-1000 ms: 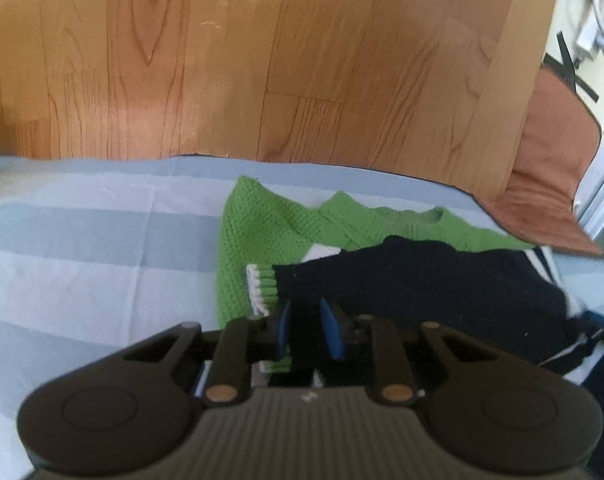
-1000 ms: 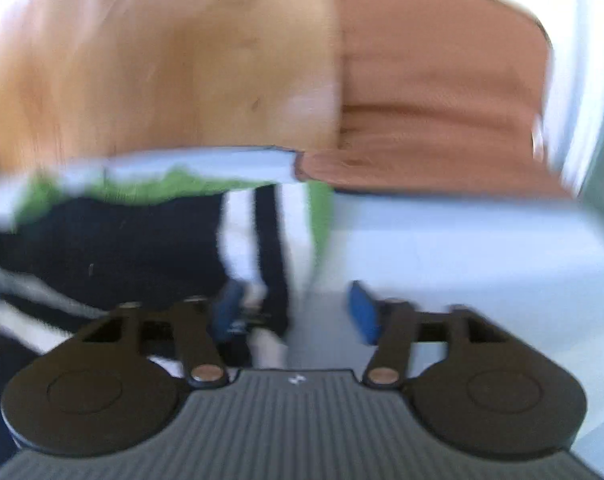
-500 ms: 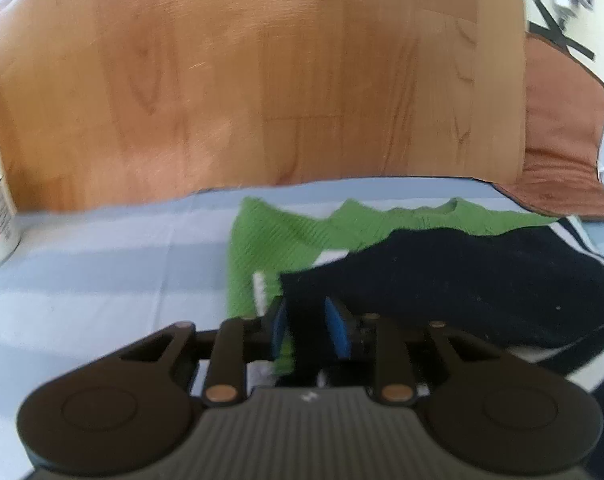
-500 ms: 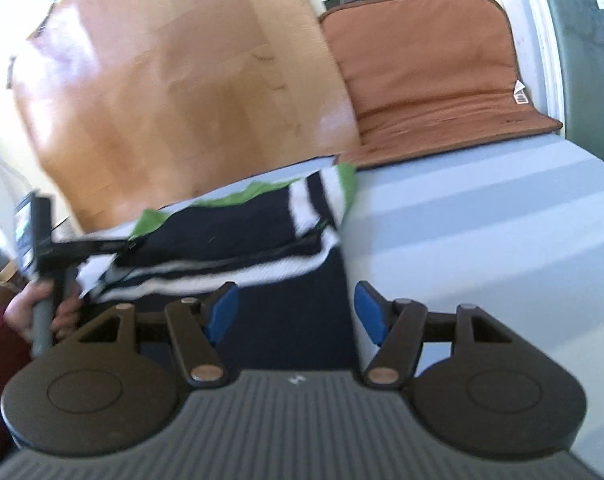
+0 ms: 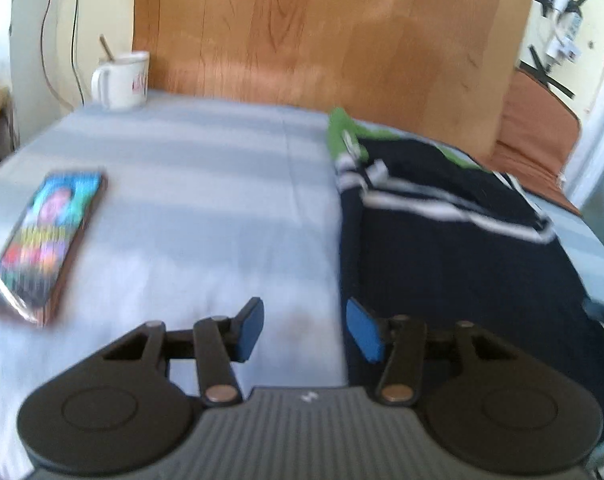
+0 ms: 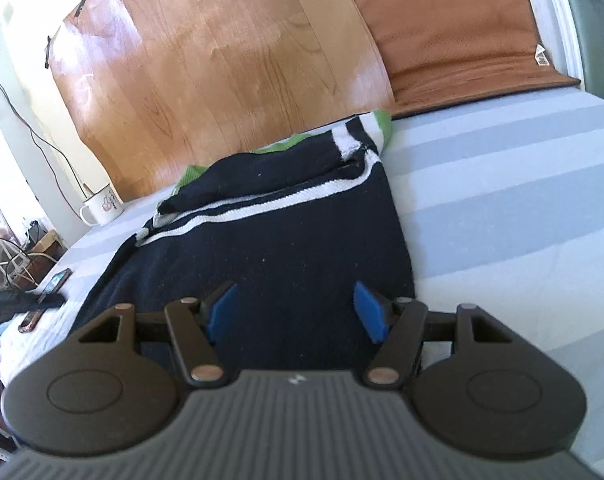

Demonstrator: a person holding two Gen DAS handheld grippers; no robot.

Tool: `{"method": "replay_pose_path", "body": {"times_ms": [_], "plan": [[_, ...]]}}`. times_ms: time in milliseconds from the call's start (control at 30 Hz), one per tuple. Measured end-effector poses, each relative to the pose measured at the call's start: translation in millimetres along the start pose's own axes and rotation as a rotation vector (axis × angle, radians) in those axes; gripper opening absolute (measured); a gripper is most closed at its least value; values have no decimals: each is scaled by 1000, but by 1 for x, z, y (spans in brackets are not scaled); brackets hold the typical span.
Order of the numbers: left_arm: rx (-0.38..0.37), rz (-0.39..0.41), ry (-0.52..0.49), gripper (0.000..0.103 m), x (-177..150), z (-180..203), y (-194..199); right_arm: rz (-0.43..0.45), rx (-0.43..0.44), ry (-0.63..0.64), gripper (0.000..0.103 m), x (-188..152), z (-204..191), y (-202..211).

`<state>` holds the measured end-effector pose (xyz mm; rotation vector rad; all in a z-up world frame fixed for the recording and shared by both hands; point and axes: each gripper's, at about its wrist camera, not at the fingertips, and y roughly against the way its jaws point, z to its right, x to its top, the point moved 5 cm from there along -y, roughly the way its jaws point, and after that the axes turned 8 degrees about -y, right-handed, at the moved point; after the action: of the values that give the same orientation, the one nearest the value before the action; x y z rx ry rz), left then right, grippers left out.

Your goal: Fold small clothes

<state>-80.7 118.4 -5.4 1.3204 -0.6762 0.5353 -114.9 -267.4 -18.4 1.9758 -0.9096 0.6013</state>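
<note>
A dark navy knitted sweater with white stripes and green trim lies on a bed covered in a pale blue and grey striped sheet. Its sleeves look folded across the upper body, toward the wooden headboard panel, leaving a narrow oblong with the plain navy lower body nearest the cameras.

The left gripper is spread apart and holds nothing. It hangs above the sheet at the sweater's left edge, its right blue pad just over the navy fabric. The right gripper is likewise spread wide and empty, poised over the sweater's lower body, near its right edge.

Judging from this, the sleeve folds seem done and the hands are between grasps. The next move likely calls for both grippers to drop to the near hem, pinch it at its two corners, and carry it up toward the headboard panel to fold the sweater in half. The knit is soft and thick, so a shallow pinch may catch only the top layer.

Compared with half a second ago, the left gripper has let go: it was then clamped on a navy sleeve up by the green collar, and it has since pulled back away from the headboard panel. The right gripper was open then too.

To the left of the sweater, a phone with a bright colourful screen lies on the sheet, and a white mug stands at the foot of the headboard panel.
</note>
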Motion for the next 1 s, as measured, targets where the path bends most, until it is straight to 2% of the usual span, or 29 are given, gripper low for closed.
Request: {"method": "replay_pose_path", "body": {"times_ms": [133, 300, 500, 667, 733, 867, 967, 1000], "plan": [[-56, -38, -16, 47, -24, 19, 17, -4, 7, 8, 67, -7, -1, 8], [-68, -96, -27, 47, -45, 30, 30, -4, 26, 7, 66, -21, 3, 31], [-110, -154, -2, 49, -66, 33, 54, 11, 69, -132, 66, -27, 38, 95], [-187, -206, 92, 52, -82, 28, 62, -23, 117, -207, 66, -40, 55, 133], [-199, -208, 144, 55, -82, 24, 59, -60, 129, -210, 66, -47, 56, 134], [-293, -240, 237, 56, -81, 27, 43, -155, 116, -212, 66, -60, 59, 123], [-296, -293, 250, 50, -86, 36, 25, -192, 140, -266, 65, -68, 67, 110], [-308, -308, 258, 38, -87, 38, 20, -200, 149, -282, 61, -69, 69, 105]]}}
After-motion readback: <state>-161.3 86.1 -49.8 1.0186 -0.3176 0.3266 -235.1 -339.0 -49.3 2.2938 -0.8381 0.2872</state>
